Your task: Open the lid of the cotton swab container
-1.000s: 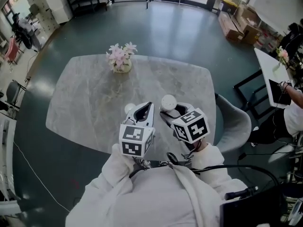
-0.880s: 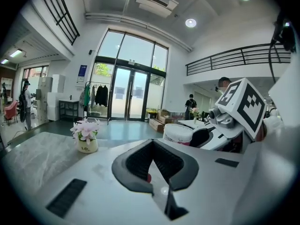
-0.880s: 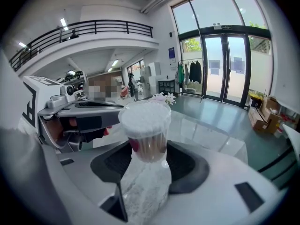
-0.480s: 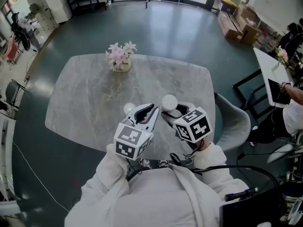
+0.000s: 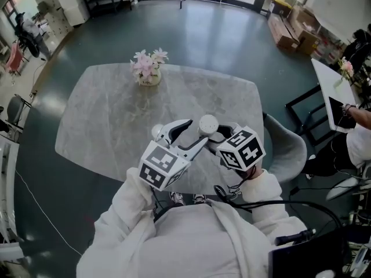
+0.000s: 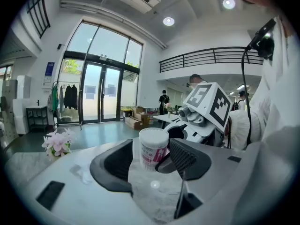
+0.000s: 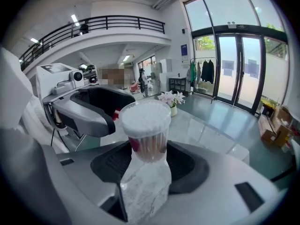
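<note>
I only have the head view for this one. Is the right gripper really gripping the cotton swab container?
Observer: Yes. In the right gripper view, the right gripper is clamped on the cotton swab container, low on its body.
Operator: And the left?
Observer: The left gripper is opening its jaws; the container stands between them, a gap showing on one side.
Operator: Any label?
Observer: A pink label faces the left gripper.
</note>
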